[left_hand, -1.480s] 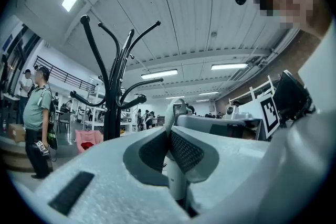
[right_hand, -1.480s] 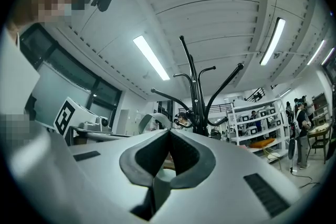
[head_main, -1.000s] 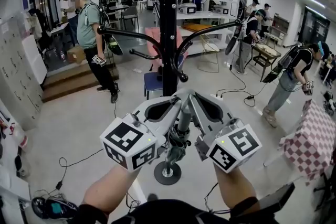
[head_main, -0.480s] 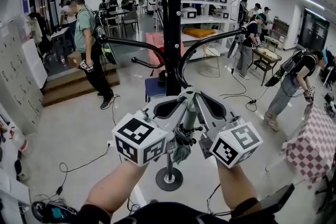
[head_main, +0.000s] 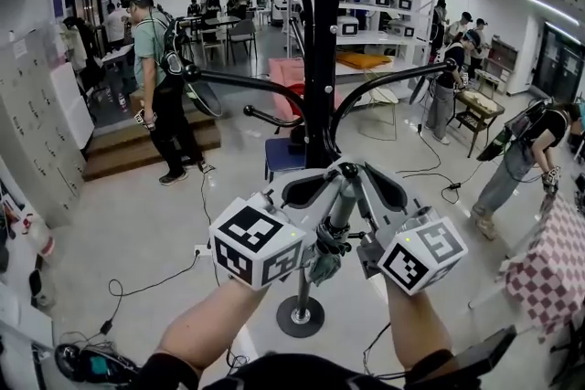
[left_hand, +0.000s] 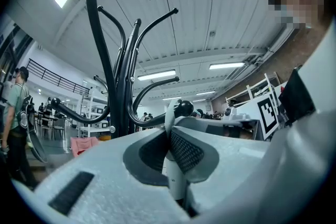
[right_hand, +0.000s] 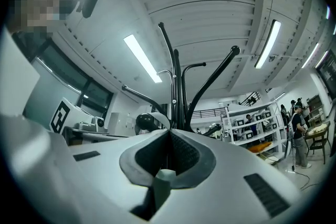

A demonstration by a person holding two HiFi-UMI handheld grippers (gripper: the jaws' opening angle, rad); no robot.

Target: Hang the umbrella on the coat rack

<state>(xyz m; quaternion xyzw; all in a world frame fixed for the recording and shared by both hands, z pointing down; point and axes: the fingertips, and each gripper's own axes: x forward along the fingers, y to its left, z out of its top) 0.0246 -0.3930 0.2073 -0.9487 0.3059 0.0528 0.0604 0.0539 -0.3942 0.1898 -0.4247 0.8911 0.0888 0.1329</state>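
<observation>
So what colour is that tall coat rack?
The coat rack is plain black all over; the head view shows it best.

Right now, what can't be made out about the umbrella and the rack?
Umbrella: head view, mostly hidden behind the left gripper and right gripper.
Coat rack: head view, top cut off by the upper edge.
Gripper views: the closed jaws show only a pale stub of it; the rest is out of frame.

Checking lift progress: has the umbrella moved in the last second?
Yes, slightly upward. In the head view, the umbrella has its lower end further above the rack base than before.
</observation>
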